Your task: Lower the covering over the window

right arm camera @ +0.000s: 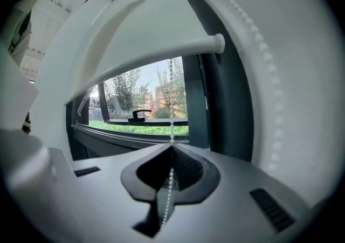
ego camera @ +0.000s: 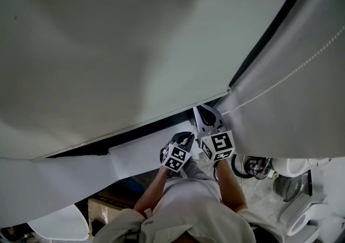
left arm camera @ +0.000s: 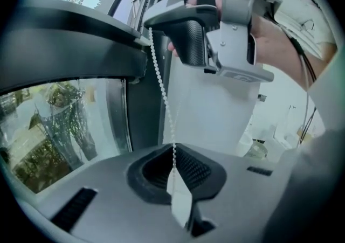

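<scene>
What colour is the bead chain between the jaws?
White; the bead chain shows best in the right gripper view.

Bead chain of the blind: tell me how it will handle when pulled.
Probably floppy: the bead chain runs nearly straight only between the left gripper and the right gripper, both shut on it. Likely light: the beads are tiny. It may slip little, since beads catch on the ribbed pads.
</scene>
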Available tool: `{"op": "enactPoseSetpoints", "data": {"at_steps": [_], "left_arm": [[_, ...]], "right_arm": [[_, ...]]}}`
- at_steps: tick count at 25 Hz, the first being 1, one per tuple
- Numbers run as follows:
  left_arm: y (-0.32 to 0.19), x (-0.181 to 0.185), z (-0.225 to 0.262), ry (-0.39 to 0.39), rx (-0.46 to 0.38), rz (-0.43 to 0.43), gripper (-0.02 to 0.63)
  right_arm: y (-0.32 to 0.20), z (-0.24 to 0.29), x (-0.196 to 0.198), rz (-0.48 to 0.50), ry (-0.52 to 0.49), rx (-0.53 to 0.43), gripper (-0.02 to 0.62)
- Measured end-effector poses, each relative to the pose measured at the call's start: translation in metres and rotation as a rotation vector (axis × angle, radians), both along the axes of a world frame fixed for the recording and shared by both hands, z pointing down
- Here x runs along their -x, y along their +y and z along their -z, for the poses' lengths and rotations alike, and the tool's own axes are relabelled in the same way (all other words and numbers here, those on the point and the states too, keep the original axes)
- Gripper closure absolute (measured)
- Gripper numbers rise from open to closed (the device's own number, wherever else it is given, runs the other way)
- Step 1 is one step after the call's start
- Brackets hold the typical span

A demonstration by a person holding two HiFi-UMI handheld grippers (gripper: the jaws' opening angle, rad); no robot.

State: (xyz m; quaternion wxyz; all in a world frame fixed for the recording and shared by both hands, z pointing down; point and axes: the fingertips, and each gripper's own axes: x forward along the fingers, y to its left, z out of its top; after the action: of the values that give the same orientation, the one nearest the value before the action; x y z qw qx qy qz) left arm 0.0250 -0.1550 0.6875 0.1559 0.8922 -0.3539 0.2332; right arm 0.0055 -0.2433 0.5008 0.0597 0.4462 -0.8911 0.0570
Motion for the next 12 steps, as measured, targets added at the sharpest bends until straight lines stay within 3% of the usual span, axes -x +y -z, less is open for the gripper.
{"op": "enactPoseSetpoints", "data": {"at_steps": [12], "left_arm": [[0.012,0.002,0.003,0.029,0.000,-0.021,0.584]], "right_arm": [[0.006,-0.071,0.002,0.007,0.040,0.155,0.600]]}}
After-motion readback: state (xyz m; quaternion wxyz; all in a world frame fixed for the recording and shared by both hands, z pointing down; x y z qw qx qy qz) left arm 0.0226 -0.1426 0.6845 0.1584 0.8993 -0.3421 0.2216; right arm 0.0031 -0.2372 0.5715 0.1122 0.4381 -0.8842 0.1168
